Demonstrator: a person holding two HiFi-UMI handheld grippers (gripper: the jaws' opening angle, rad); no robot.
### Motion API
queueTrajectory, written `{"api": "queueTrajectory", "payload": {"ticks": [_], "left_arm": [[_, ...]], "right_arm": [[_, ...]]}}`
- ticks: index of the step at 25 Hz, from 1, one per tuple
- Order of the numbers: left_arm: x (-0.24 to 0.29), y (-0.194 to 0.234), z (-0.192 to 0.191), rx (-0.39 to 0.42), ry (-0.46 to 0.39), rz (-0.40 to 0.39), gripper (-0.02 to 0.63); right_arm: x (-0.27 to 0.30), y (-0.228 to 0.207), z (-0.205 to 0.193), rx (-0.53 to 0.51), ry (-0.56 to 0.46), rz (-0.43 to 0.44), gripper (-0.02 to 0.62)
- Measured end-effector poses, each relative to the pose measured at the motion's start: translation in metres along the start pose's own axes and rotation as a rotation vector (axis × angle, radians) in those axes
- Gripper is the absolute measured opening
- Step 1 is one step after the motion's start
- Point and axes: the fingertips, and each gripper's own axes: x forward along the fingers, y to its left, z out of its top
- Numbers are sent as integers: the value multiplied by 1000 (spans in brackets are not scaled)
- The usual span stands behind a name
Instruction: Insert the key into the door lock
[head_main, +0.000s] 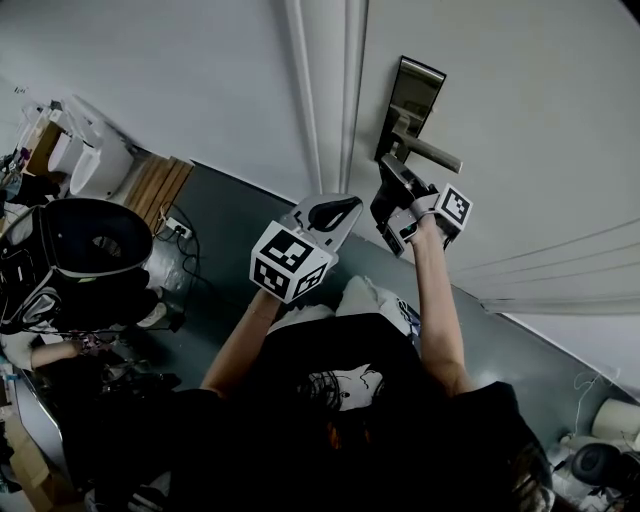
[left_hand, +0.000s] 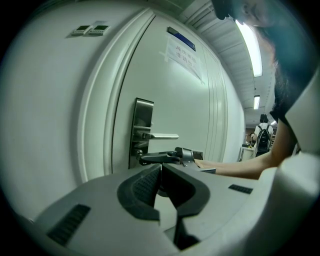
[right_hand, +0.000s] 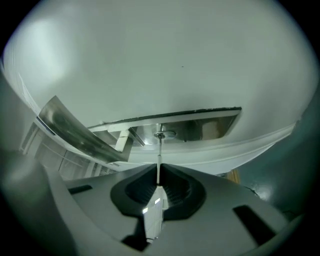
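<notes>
Key (right_hand: 158, 155) sits pinched between the closed jaws of the right claw (right_hand: 158, 172). Its thin metal blade is seen edge-on and runs straight out from the claw toward the door (right_hand: 165, 60). A pale, wider part of the key lies back between the pads. The blade's long axis points directly at the round lock cylinder (right_hand: 161, 134), which lies dead ahead of the claw in the shiny steel lock plate (right_hand: 205, 125). The tip reaches the cylinder's face. Whether it has entered the slot, or only touches the mouth, cannot be told from this angle.

The lever handle (right_hand: 75, 132) juts out just to the left of the cylinder and stays clear of the blade's line.

From the head view, the right claw (head_main: 395, 215) is raised close under the lever handle (head_main: 430, 152) on the far door. The left claw (head_main: 335, 215) hangs back, nearer the person and to the left, well apart from the lock. In its own view the left claw (left_hand: 161, 170) has its jaws together with nothing between them.

The coming move looks like a straight push along the blade's axis. The blade's flat must match the slot, or the key may jam or slip in the grip.
</notes>
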Motion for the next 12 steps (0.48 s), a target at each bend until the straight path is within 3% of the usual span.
{"api": "queueTrajectory", "payload": {"ticks": [4,12], "left_arm": [[1,3,-2,-2,12,13,12],[-12,18,0,-17,13,82,12]], "right_arm": [[-2,-2,3,18,-16,24,21],[-4,-6,7,36,-63,-8,21]]}}
